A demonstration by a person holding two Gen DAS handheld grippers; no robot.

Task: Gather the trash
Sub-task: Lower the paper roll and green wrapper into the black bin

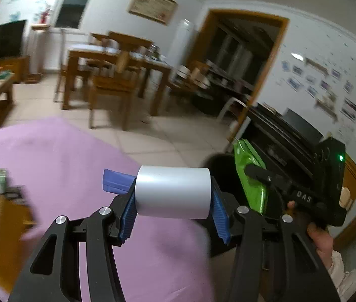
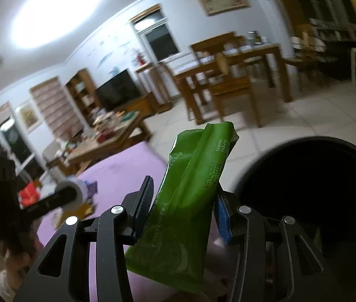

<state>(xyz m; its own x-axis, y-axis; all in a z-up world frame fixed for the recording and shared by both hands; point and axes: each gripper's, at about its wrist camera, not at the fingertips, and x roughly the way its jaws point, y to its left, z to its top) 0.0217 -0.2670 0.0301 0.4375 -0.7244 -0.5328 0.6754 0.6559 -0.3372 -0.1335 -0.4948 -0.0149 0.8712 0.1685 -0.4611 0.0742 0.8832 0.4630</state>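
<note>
The left gripper (image 1: 174, 209) is closed on a white paper roll (image 1: 174, 192), pads bearing on its two flat ends, axis crosswise between the fingers. The roll looks light and stiff with a smooth surface; an end-on grip probably resists slipping best. The right gripper (image 2: 183, 209) is closed on a green foil wrapper (image 2: 190, 196), pinched at mid-length, upper end projecting beyond the fingertips. The wrapper appears thin, glossy, crushable and slick, with a printed date code. Just right of and beyond the right gripper stands a black bin (image 2: 311, 191), mouth open. Beneath both grippers lies a purple cloth (image 1: 59, 156).
</note>
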